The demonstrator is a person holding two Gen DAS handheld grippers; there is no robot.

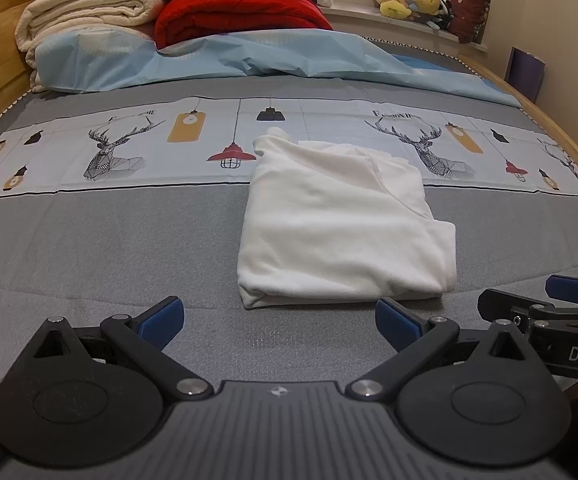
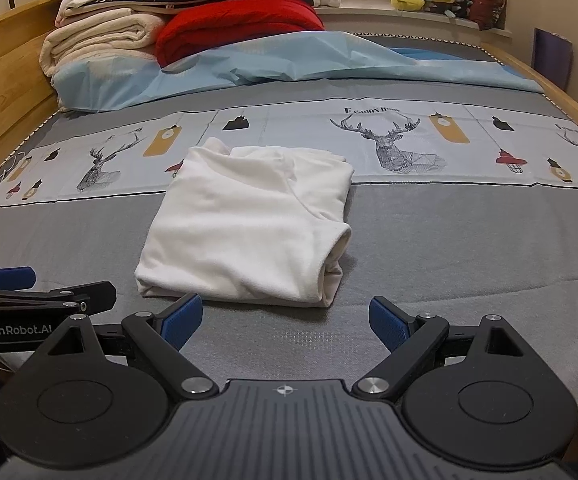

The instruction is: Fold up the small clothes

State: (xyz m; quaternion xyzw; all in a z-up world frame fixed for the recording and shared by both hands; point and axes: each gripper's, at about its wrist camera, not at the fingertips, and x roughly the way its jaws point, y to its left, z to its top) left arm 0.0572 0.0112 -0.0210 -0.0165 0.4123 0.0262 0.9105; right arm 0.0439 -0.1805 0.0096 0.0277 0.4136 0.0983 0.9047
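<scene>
Ahead of both spread, empty jaws lies the folded white garment [image 1: 343, 220]. I judge folding complete; any tidying pinch with the left gripper [image 1: 279, 322] or right gripper [image 2: 285, 322] should take every layer.

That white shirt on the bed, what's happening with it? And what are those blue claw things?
A person is folding small clothes with a two-finger gripper in each hand. The white shirt lies folded into a neat bundle on the grey bedspread. The left gripper and right gripper are both open, just in front of the shirt, touching nothing. Blankets are stacked by the headboard.
</scene>
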